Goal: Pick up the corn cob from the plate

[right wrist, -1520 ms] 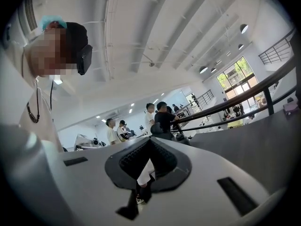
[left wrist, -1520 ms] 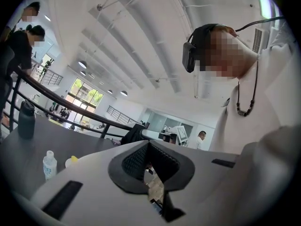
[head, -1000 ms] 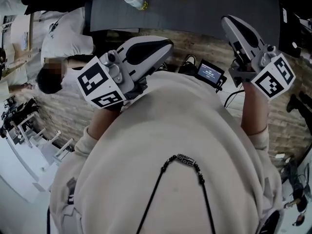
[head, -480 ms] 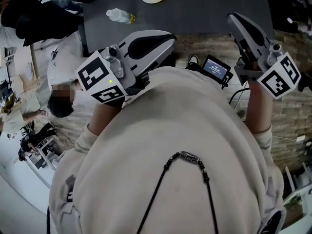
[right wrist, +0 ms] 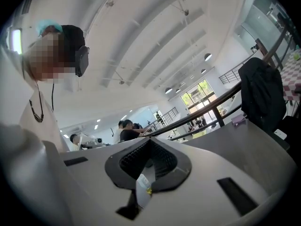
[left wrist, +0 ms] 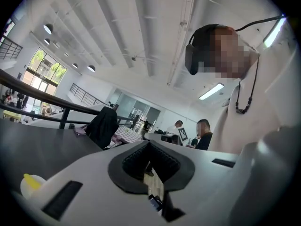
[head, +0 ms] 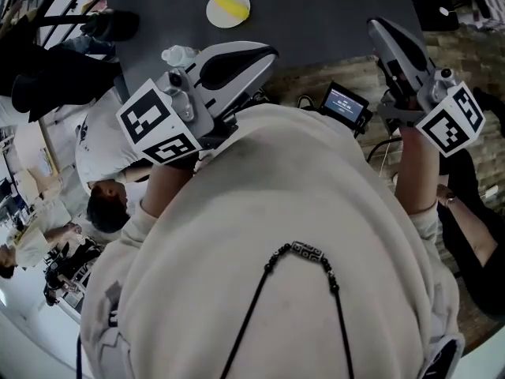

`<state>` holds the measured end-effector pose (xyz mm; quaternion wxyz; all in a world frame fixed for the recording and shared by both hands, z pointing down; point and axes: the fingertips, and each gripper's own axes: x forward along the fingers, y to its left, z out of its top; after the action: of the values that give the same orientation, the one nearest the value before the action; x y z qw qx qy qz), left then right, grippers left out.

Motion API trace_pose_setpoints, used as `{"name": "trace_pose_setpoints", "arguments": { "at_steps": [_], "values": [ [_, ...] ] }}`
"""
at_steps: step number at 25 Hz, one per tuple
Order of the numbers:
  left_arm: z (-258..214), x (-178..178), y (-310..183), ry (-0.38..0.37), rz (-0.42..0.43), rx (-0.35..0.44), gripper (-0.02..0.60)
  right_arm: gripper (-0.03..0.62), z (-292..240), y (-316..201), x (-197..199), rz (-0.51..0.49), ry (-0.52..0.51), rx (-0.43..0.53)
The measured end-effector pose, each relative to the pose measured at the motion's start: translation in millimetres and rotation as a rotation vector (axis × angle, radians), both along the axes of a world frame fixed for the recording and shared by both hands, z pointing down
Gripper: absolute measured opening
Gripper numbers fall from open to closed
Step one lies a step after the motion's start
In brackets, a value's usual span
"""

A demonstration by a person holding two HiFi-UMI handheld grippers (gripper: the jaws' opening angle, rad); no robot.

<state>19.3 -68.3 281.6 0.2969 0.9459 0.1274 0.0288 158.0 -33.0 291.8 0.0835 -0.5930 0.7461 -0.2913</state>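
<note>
In front of the person's cream sweater (head: 276, 212), the left gripper (head: 264, 54) and right gripper (head: 380, 30) are both clenched on nothing, each with its 2 ribbed black pads (left wrist: 134, 163) pressed together inside smooth white shells. Between them hangs a small lit screen (head: 345, 105). Beyond lies a matte dark table (head: 331, 6), where a clear plastic bottle (head: 175, 54) sits partly hidden behind the left gripper. Farther off, well apart from both tools, the yellow corn cob (head: 230, 3) rests on a round pale plate (head: 217, 16).
</note>
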Motion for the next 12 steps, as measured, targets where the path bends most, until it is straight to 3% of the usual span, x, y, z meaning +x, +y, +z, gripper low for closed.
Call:
{"name": "trace_pose_setpoints", "arguments": {
  "at_steps": [5, 12],
  "values": [
    [2.6, -3.5, -5.0, 0.037, -0.011, -0.006, 0.003, 0.014, -0.2, -10.0, -6.7, -0.027, 0.039, -0.009],
    [25.6, -31.5, -54.6, 0.058, -0.033, -0.053, 0.003, 0.014, 9.5, -87.9, -43.2, -0.137, 0.151, -0.04]
  ]
}}
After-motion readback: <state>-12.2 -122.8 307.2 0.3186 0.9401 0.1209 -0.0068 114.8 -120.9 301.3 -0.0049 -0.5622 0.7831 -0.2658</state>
